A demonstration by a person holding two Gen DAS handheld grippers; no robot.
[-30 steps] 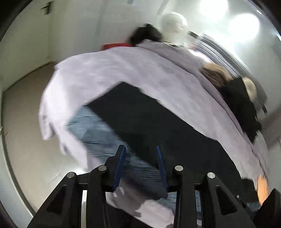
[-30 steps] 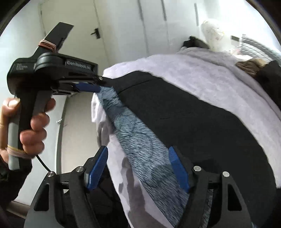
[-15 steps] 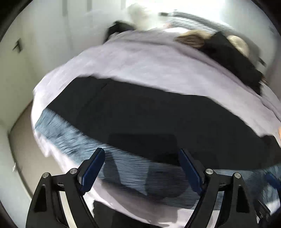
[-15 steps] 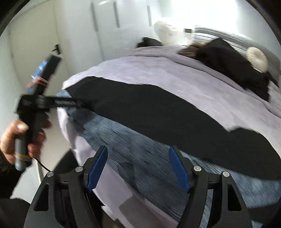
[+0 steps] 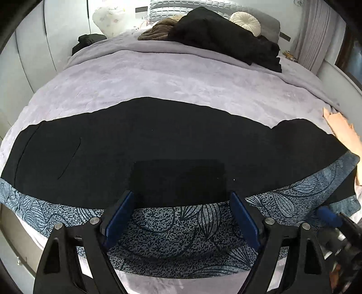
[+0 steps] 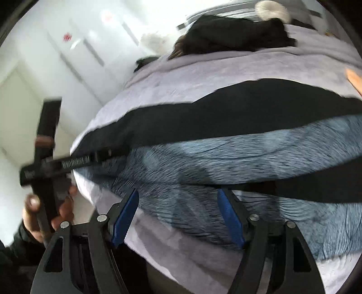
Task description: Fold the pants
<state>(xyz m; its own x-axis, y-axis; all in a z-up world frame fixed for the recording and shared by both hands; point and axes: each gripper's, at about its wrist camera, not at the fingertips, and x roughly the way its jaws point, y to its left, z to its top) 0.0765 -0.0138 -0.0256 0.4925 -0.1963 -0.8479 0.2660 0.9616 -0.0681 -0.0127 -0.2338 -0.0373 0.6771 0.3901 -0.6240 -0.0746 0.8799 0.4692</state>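
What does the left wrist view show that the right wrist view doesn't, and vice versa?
Only left wrist: the open left gripper from behind, a curtain at far right.
Only right wrist: the hand holding the left gripper's handle, white cupboard doors.
Both: black pants spread across the lilac bedspread, the blue patterned fabric, a round cushion.

Black pants [image 5: 172, 144] flat across bed

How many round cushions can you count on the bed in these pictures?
1. The cream round cushion lies at the head of the bed, right of the black clothes pile; that pile may hide others.
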